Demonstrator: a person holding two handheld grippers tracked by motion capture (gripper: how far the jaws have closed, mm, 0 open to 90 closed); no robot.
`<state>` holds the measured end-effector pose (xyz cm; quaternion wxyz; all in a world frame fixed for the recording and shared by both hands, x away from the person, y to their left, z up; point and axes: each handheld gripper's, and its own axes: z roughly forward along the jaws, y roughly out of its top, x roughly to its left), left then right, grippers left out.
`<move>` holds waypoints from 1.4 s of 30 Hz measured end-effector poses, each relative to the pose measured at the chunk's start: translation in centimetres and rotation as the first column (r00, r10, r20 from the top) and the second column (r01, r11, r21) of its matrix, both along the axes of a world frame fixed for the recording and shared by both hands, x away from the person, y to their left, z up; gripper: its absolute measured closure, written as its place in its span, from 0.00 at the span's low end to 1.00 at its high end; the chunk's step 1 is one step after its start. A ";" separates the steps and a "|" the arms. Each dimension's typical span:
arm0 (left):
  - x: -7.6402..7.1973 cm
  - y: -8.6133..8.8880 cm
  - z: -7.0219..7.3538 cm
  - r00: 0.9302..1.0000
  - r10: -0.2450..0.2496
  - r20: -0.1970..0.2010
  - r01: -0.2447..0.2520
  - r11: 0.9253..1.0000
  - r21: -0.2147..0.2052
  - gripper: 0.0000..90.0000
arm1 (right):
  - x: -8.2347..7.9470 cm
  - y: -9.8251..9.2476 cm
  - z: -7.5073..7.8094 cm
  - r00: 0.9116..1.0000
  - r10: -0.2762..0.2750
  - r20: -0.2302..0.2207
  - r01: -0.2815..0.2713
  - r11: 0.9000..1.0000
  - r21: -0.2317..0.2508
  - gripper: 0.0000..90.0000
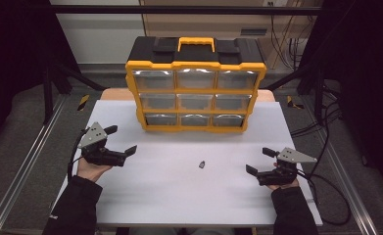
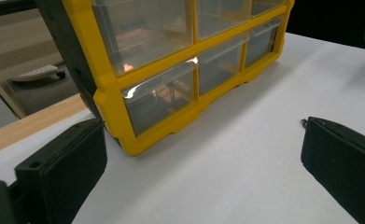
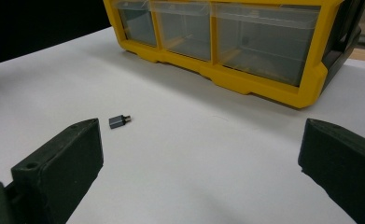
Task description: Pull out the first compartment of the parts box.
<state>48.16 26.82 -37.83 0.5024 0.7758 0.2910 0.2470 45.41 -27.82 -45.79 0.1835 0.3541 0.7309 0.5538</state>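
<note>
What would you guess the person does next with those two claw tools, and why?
Probably the right gripper moves toward the small grey adapter lying loose on the white table. Both grippers are open and hold nothing, and the adapter lies nearer the right one than the left gripper. The drawers of the yellow organizer all look closed.

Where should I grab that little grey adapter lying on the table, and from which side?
Grip the small grey adapter across its blocky body, not the thin metal tip. It lies flat on the white table, so come down from above; the open right gripper probably reaches it easily.
</note>
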 end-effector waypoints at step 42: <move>1.2 -3.4 4.3 0.990 -0.057 0.128 0.032 0.981 0.190 0.00 | 0.0 0.0 0.0 1.000 0.003 0.003 -0.003 1.000 0.001 0.01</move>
